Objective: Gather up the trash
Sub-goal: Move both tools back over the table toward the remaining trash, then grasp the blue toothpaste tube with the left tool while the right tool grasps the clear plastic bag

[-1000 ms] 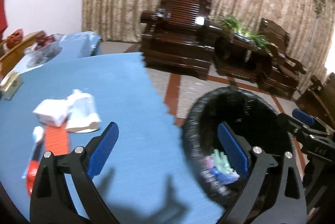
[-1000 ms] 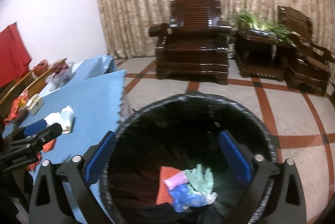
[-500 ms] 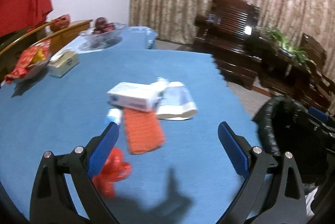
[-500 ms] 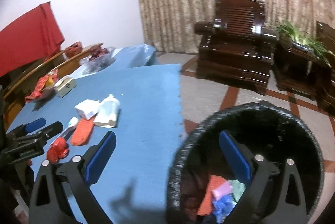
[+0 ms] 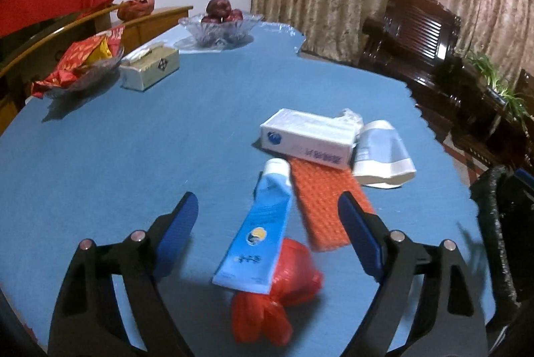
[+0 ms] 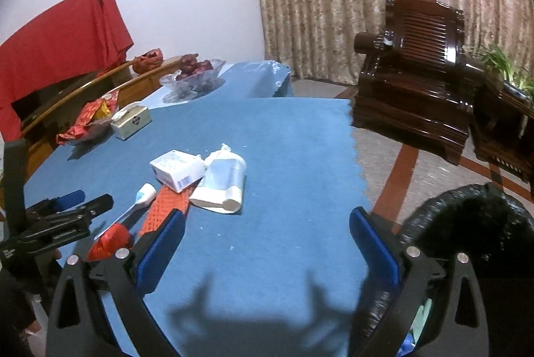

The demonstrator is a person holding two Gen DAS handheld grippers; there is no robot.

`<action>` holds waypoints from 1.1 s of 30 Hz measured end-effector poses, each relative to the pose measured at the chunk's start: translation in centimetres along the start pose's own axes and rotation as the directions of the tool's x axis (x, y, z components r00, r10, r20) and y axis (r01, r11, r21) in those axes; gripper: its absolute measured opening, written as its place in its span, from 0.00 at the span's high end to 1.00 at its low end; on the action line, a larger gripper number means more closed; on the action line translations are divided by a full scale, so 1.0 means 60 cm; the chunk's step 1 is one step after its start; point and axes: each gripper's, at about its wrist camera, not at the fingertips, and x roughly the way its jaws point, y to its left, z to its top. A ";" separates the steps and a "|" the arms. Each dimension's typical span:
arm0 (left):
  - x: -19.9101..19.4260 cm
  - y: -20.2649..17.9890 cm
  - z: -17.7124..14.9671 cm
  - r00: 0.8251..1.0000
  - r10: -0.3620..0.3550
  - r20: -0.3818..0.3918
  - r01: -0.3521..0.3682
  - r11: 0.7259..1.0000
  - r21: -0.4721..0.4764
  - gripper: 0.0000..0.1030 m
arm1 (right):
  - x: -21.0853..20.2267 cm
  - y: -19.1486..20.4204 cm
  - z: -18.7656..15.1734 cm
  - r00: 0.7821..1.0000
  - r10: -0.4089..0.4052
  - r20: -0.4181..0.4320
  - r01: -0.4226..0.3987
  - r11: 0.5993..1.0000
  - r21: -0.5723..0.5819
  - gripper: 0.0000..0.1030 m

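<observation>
Blue cloth [image 5: 140, 156] covers the table; curtains and dark chairs lie beyond. Nearest, the left gripper [image 5: 267, 223] stands released, its jaws having just been closing slightly, with the blue tube [image 5: 263, 230] between them but untouched. The tube lies across a red bag [image 5: 283, 293] at 6 o'clock of the view. At 1 o'clock follow the orange mesh [image 5: 327, 200], white box [image 5: 307, 140] and pouch [image 5: 380, 156], all touching. The right gripper [image 6: 267, 253] hangs released over bare cloth, the black bin [image 6: 467, 216] at its 3 o'clock. Risk, as judged: because the tube rests on the slack bag, closing may pinch both or roll the tube aside.
</observation>
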 end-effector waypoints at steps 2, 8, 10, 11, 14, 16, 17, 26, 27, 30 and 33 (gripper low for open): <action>0.013 0.005 -0.001 1.000 0.002 -0.010 -0.002 1.000 -0.001 0.20 | 0.012 0.008 0.001 1.000 0.005 -0.006 -0.005 1.000 -0.008 0.06; 0.053 0.011 -0.007 0.998 0.004 -0.058 -0.004 1.000 -0.002 0.26 | 0.038 0.021 -0.002 1.000 0.013 -0.025 -0.013 1.000 -0.019 0.06; 0.065 0.013 -0.008 0.997 0.004 -0.076 -0.005 1.000 -0.003 0.27 | 0.045 0.024 -0.004 0.999 0.015 -0.032 -0.015 1.000 -0.022 0.06; 0.070 0.013 -0.008 0.997 0.006 -0.082 -0.006 1.000 -0.002 0.28 | 0.048 0.025 -0.005 0.999 0.016 -0.035 -0.017 1.000 -0.022 0.06; 0.086 0.013 -0.011 0.994 0.010 -0.106 -0.009 1.000 0.005 0.34 | 0.057 0.026 -0.004 0.999 0.018 -0.042 -0.019 1.000 -0.021 0.06; 0.093 0.016 -0.012 0.993 0.008 -0.118 -0.008 1.000 -0.001 0.38 | 0.061 0.026 -0.004 0.999 0.020 -0.045 -0.021 1.000 -0.022 0.06; 0.096 0.016 -0.012 0.992 0.007 -0.124 -0.007 1.000 -0.003 0.39 | 0.064 0.027 -0.005 0.999 0.022 -0.047 -0.023 0.999 -0.023 0.06; 0.108 0.012 -0.017 0.986 -0.026 -0.167 0.025 1.000 -0.007 0.55 | 0.079 0.034 -0.004 0.997 0.034 -0.063 -0.036 0.999 -0.029 0.06; 0.108 0.014 -0.016 0.985 -0.032 -0.168 0.030 0.999 -0.015 0.58 | 0.081 0.035 -0.004 0.997 0.034 -0.063 -0.036 0.999 -0.030 0.06; 0.104 0.022 -0.011 0.985 -0.046 -0.167 0.040 0.998 -0.037 0.62 | 0.084 0.037 -0.003 0.997 0.037 -0.067 -0.039 0.999 -0.033 0.06; 0.100 0.031 -0.005 0.986 -0.049 -0.161 0.041 0.998 -0.052 0.63 | 0.087 0.039 -0.004 0.997 0.041 -0.070 -0.043 0.998 -0.035 0.06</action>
